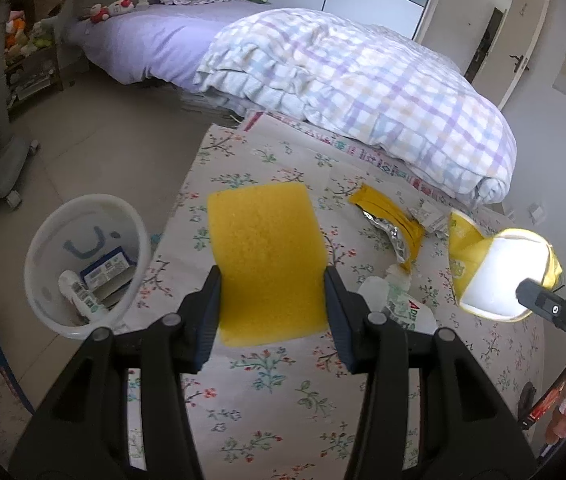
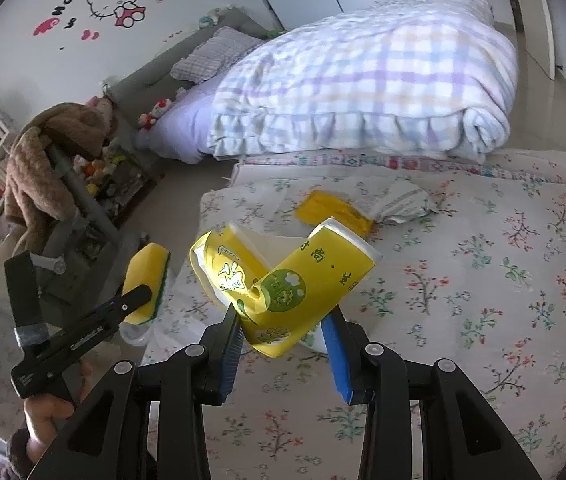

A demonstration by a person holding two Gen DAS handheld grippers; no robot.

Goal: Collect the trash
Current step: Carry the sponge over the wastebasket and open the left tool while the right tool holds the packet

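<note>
My left gripper [image 1: 271,272] is shut on a yellow sponge [image 1: 263,248], held above the floral bed cover [image 1: 283,400]. In the right wrist view the same sponge [image 2: 145,268] shows a green side, with one left finger [image 2: 135,296] across it. My right gripper [image 2: 283,310] is shut on a crumpled yellow tissue pack [image 2: 291,276], which is lifted off the bed; that tissue pack [image 1: 499,272] also appears at the right in the left wrist view. A white bin [image 1: 43,240] stands on the floor left of the bed, with a tube and a box inside.
On the cover lie a yellow foil wrapper [image 1: 387,208], a crumpled white wrapper [image 1: 429,216] and a clear printed packet [image 1: 403,304]. A folded checked quilt [image 1: 363,80] lies behind them. A chair draped with a brown garment [image 2: 43,168] stands by the bed.
</note>
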